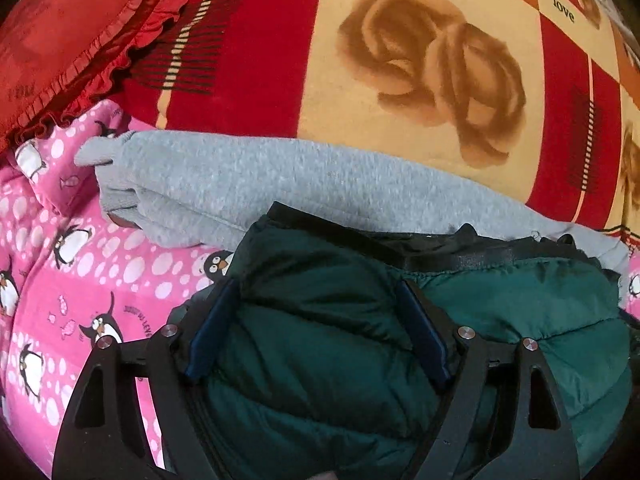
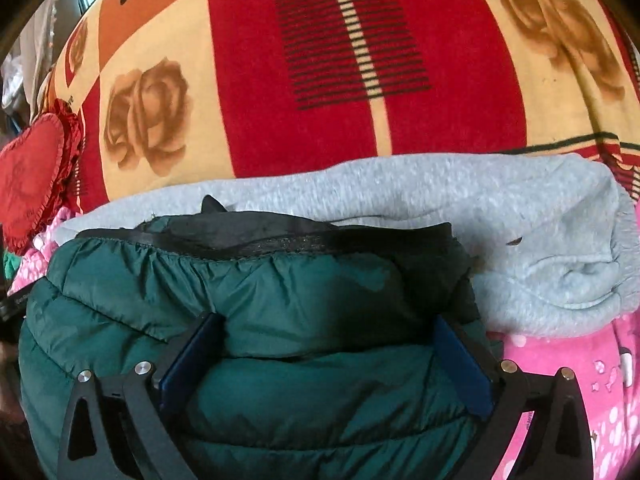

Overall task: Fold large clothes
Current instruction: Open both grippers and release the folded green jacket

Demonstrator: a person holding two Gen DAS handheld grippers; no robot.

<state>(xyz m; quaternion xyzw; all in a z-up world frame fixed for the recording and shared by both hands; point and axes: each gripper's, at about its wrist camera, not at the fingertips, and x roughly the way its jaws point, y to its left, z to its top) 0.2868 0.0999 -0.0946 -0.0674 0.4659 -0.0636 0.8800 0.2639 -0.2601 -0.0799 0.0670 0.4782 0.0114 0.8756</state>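
A folded dark green puffer jacket [image 1: 520, 300] [image 2: 280, 280] with a black lining edge lies on top of a grey sweatshirt [image 1: 240, 176] [image 2: 500, 204]. My left gripper [image 1: 316, 286] straddles the jacket's left part, jaws wide, with puffy fabric bulging between its blue pads [image 1: 212, 332]. My right gripper [image 2: 326, 320] straddles the right part in the same way, jaws at their widest, and a fold of the jacket fills the gap between its pads [image 2: 460, 368]. Both point steeply down onto the pile.
Under the pile lies a pink fleece garment with penguins [image 1: 80, 272] [image 2: 580, 380]. A bed covered by a red and cream rose blanket [image 1: 400, 80] [image 2: 460, 60] stretches beyond. A red frilled heart cushion [image 1: 60, 40] [image 2: 32, 168] sits at the left.
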